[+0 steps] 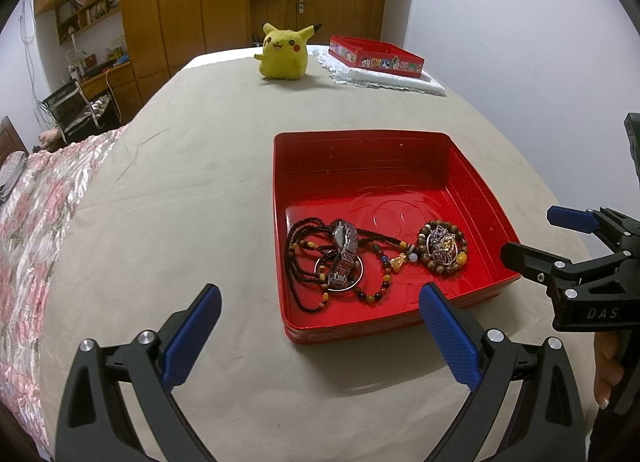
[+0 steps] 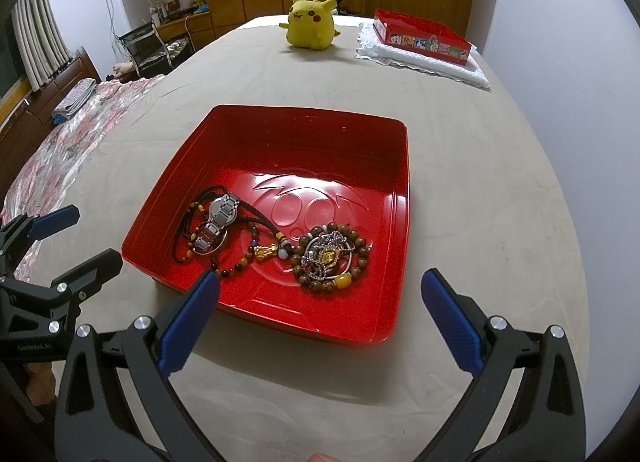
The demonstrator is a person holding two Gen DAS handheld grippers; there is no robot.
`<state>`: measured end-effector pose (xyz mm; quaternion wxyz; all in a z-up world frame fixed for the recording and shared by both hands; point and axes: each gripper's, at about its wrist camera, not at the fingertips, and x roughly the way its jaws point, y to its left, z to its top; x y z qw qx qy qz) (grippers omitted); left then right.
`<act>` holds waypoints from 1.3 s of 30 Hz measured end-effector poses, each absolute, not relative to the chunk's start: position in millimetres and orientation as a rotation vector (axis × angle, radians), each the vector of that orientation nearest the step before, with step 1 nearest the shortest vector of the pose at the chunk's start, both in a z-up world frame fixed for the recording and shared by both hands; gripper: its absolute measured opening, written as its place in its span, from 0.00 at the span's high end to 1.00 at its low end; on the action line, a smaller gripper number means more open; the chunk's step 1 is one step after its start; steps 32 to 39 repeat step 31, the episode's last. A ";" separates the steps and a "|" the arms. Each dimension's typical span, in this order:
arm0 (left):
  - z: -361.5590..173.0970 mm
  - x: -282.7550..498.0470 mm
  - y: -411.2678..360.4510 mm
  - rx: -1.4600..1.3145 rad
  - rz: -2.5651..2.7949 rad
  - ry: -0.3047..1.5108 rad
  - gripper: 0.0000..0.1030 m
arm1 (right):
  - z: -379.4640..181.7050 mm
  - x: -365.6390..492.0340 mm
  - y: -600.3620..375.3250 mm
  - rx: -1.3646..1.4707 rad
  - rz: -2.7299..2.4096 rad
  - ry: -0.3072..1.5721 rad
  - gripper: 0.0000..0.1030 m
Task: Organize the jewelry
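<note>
Clearly, all your jewelry lies heaped in the near part of the red tray (image 2: 396, 198), which fits either pieces already gathered or pieces waiting to go to the far box (image 2: 424, 36). You can count one watch (image 2: 218, 222), one black necklace (image 1: 298, 262), two bead bracelets and one chain, as far as the tangle shows. Your left gripper (image 1: 320, 326) and right gripper (image 2: 320, 318) both hover before the tray, jaws spread and holding nothing.
</note>
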<state>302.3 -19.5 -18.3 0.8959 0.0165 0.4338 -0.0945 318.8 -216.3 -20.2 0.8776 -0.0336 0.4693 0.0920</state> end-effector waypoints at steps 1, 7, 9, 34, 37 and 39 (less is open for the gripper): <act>-18.2 302.2 -19.5 0.035 -0.196 0.899 0.04 | -20.2 318.8 -216.4 -0.070 0.191 0.979 0.03; -17.8 302.3 -19.4 0.034 -0.195 0.898 0.04 | -20.2 316.6 -216.8 -0.070 0.192 0.978 0.03; -17.6 302.2 -19.4 0.035 -0.195 0.898 0.04 | -19.8 316.0 -217.1 -0.071 0.191 0.978 0.03; -13.4 296.1 -18.0 0.026 -0.204 0.903 0.04 | -19.4 313.7 -217.4 -0.069 0.192 0.976 0.03; -13.4 296.1 -18.0 0.026 -0.204 0.903 0.04 | -19.4 313.7 -217.4 -0.069 0.192 0.976 0.03; -13.4 296.1 -18.0 0.026 -0.204 0.903 0.04 | -19.4 313.7 -217.4 -0.069 0.192 0.976 0.03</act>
